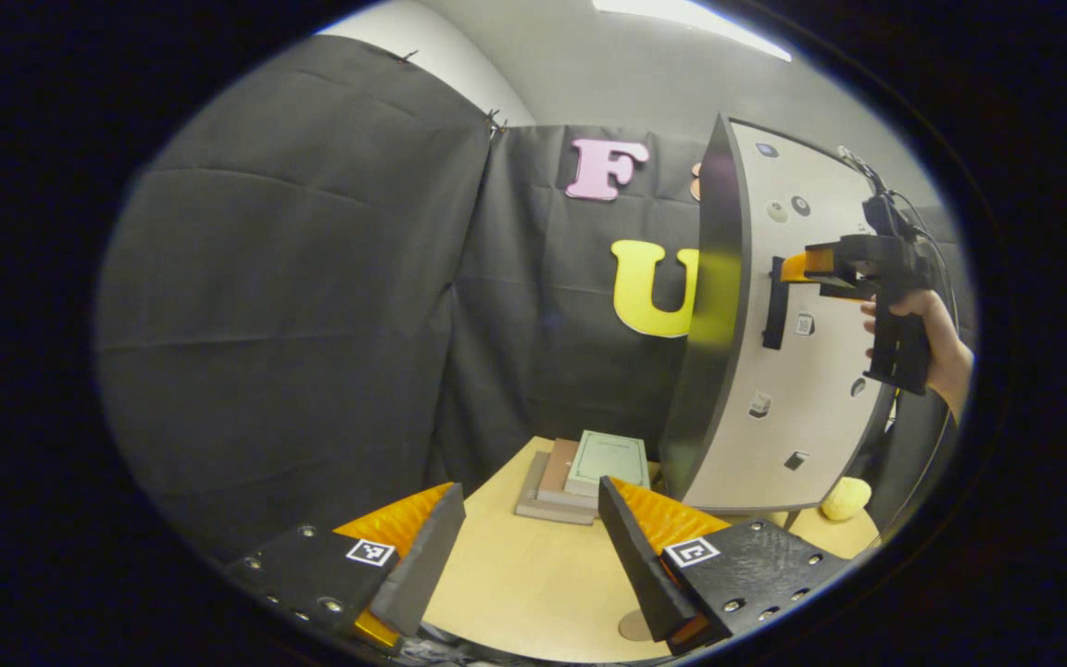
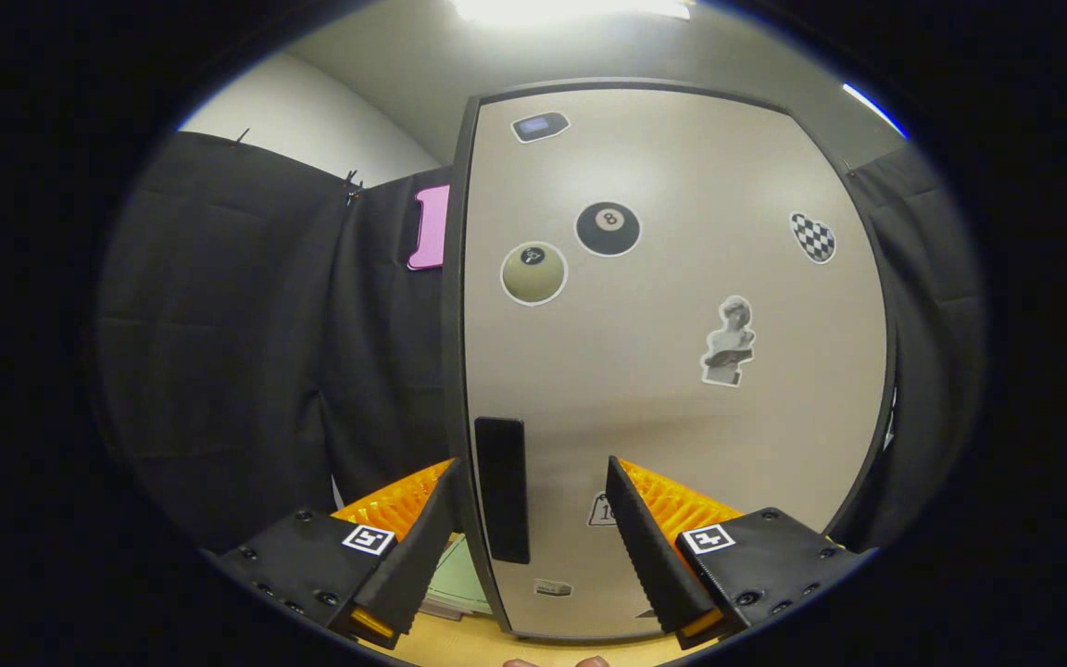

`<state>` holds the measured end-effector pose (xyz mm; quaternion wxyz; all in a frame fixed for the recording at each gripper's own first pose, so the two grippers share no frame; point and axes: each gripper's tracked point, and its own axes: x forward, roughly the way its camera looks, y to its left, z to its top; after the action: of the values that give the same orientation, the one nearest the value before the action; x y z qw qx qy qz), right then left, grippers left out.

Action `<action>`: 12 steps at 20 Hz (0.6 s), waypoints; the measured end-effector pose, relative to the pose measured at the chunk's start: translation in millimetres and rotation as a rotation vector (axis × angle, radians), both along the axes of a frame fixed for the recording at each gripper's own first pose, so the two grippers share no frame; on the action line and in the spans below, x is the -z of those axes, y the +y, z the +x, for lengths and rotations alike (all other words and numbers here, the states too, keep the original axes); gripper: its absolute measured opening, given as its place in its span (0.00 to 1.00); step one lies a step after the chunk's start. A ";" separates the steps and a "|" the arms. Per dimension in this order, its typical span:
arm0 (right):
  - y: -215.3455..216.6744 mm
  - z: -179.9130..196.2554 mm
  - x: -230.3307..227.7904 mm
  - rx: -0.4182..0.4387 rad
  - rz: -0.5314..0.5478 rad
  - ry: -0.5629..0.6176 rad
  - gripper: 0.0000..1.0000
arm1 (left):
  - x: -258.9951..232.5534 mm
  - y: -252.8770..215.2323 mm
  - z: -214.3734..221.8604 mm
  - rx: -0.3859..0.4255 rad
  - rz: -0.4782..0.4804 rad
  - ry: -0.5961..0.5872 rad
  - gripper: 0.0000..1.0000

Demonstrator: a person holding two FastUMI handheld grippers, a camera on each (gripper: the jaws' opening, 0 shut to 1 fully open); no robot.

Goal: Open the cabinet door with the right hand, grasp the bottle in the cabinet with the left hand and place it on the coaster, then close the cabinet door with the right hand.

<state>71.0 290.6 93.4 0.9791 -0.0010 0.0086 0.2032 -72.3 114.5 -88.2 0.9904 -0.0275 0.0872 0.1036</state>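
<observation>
So the tall beige sticker-covered cabinet door (image 2: pixel 672 371) is a stiff flat panel, probably light on its hinges. The only real grab spot is the black vertical bar handle (image 2: pixel 502 489) near the door's left edge. The right hand-held gripper (image 2: pixel 529 519) is spread wide with that handle between its fingers, not pinched yet. The left hand-held gripper (image 1: pixel 529 547) hangs open and empty over the pale wooden desk (image 1: pixel 524 584), left of the door.

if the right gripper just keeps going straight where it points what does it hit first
Most likely the door handle, which sits between the open fingers of the right gripper on the cabinet door; depth is hard to judge.
</observation>
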 end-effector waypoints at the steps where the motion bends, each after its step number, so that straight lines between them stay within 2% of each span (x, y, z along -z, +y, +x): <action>1: 4.9 4.2 3.4 0.009 0.000 0.015 0.97 | 1.3 6.6 -1.3 -0.012 -0.007 0.005 0.89; 3: 13.5 11.5 12.3 0.028 0.000 0.052 0.95 | 7.2 20.2 -7.8 -0.036 -0.029 0.013 0.88; 4: 16.7 15.1 17.1 0.037 -0.004 0.069 0.91 | 11.1 24.6 -11.7 -0.047 -0.042 0.015 0.88; 5: 18.8 19.2 21.2 0.049 -0.013 0.084 0.78 | 13.0 29.5 -13.6 -0.057 -0.055 0.017 0.87; 6: 21.0 22.6 24.9 0.056 -0.022 0.094 0.79 | 15.5 30.6 -15.4 -0.065 -0.064 0.021 0.87; 8: 22.8 28.6 28.8 0.076 -0.028 0.108 0.65 | 18.7 41.1 -23.0 -0.084 -0.067 0.027 0.87; 9: 24.8 29.0 29.1 0.075 -0.020 0.117 0.51 | 18.6 45.1 -25.5 -0.092 -0.064 0.026 0.90; 11: 26.1 29.8 29.4 0.096 -0.019 0.125 0.38 | 18.0 49.0 -28.5 -0.101 -0.064 0.023 0.90; 12: 26.6 28.9 29.5 0.102 -0.030 0.125 0.37 | 18.2 50.6 -29.6 -0.104 -0.065 0.021 0.90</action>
<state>99.8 317.2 63.8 0.9856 -0.0026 0.0728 0.1525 -101.9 165.1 -106.5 0.9813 -0.0630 0.0991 0.1522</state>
